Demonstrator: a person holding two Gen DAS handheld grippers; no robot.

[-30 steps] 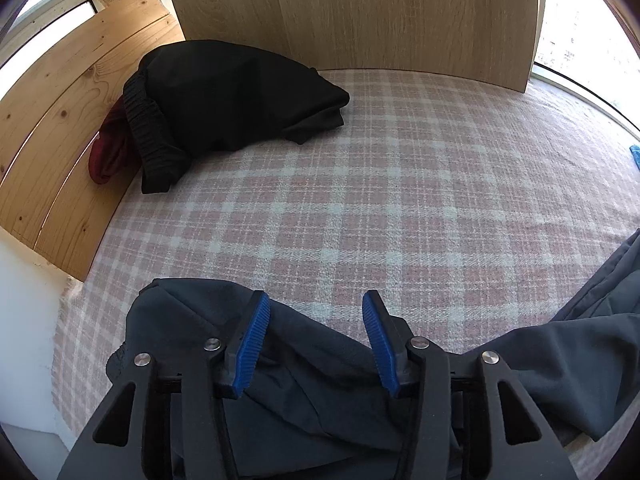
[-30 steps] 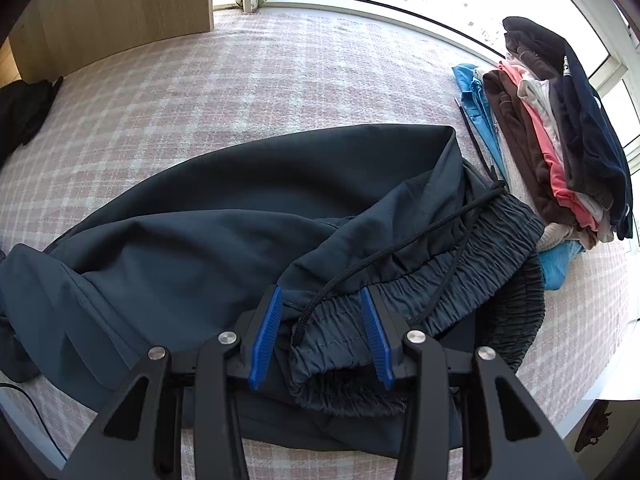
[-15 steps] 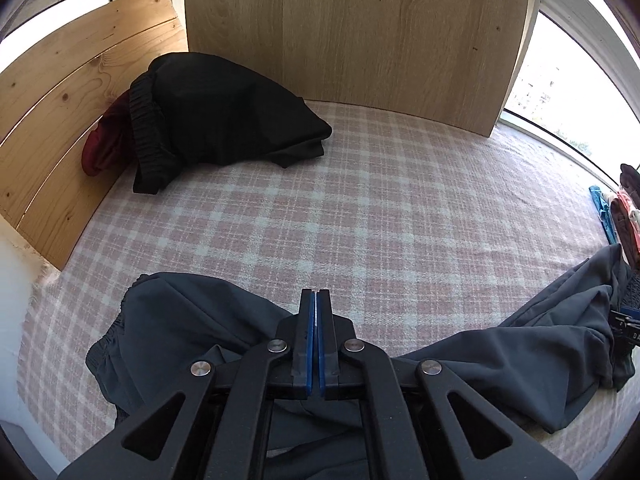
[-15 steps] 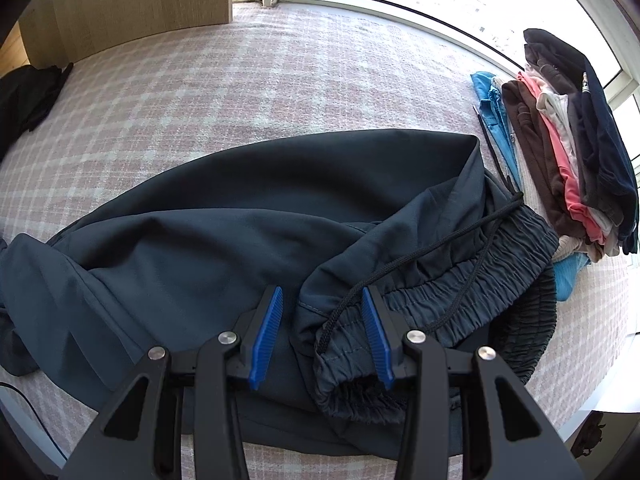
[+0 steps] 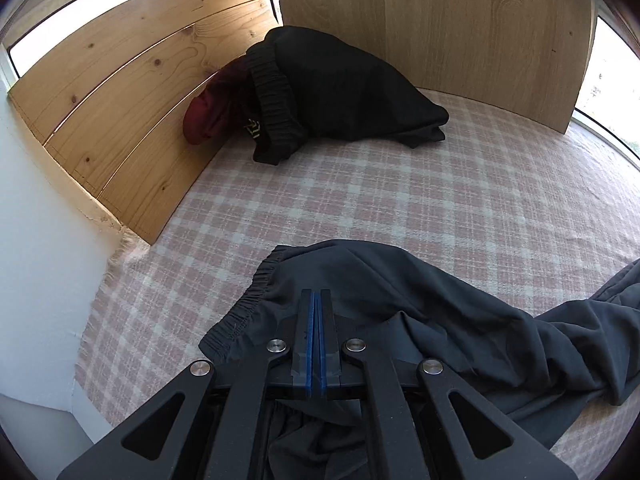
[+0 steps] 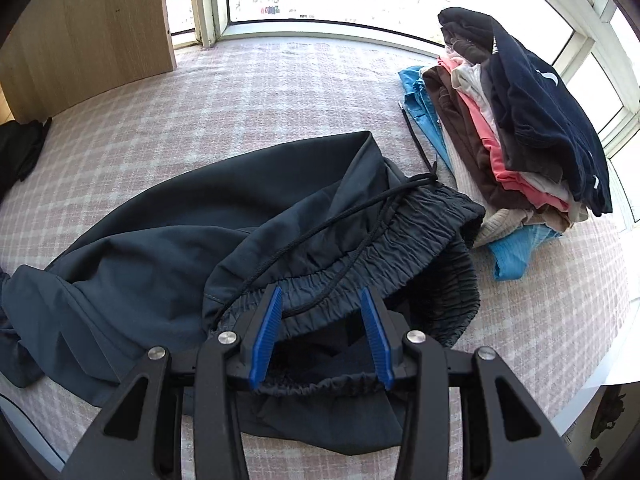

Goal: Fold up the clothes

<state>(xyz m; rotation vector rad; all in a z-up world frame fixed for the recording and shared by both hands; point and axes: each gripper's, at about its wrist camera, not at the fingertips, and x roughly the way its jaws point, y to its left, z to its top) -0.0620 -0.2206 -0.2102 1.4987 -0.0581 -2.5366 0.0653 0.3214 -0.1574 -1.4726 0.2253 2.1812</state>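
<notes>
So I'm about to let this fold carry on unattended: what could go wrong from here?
The left gripper is pinched shut on a thin bit of the dark trousers near the cuff; that small bite might slip. The right gripper straddles the waistband with its jaws apart, so that end could sag. The loose drawstring trails toward the folded pile and might catch on it.

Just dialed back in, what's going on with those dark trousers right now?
A person is folding dark trousers on a checked blanket with two handheld grippers. The left gripper is shut near the elastic cuff, apparently pinching fabric. The right gripper is open, straddling the gathered waistband and its drawstring. A stack of folded clothes sits beside the waistband, and a black garment lies by the wooden boards.
</notes>
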